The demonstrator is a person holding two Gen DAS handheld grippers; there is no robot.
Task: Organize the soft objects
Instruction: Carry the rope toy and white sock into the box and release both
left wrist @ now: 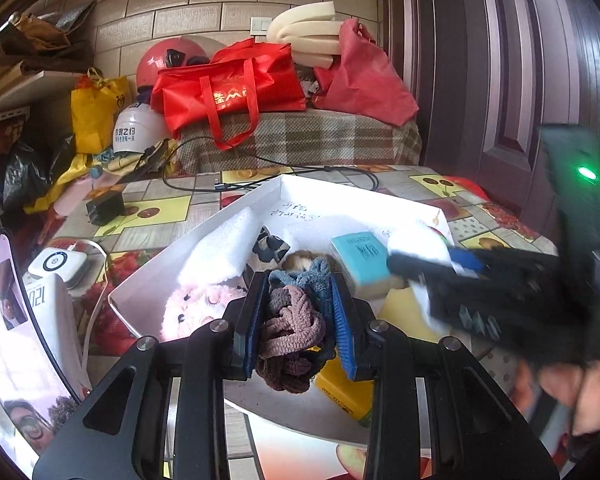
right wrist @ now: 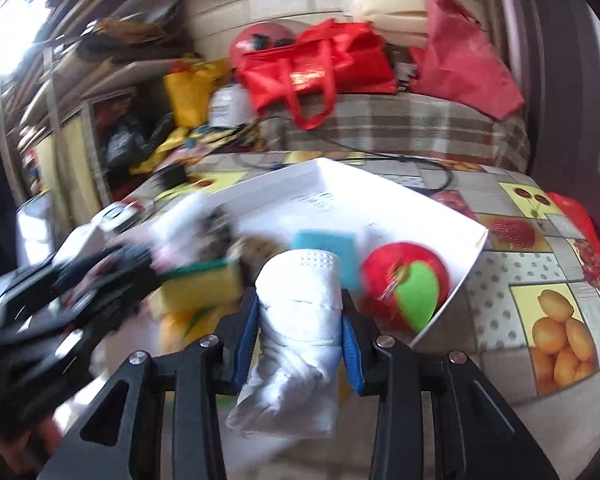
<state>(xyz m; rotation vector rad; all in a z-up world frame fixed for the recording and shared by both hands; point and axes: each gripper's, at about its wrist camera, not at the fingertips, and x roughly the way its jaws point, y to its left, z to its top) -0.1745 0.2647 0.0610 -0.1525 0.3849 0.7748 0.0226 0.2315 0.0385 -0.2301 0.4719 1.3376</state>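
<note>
Chenille knot (left wrist: 290,326) pinched in left tongs (left wrist: 296,312); ribbed white sock (right wrist: 300,320) in right tongs (right wrist: 302,320).

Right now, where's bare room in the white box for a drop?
Free: far corner of the white box, around the handwriting behind the teal sponge. Crowded: near half, with pink plush, white towel, yellow sponge, apple toy.

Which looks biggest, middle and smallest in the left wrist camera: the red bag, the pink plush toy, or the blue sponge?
1. Red bag, clearly largest, though farthest.
2. Pink plush toy, partly hidden.
3. Blue sponge, close to the toy in size, so unsure.
</note>
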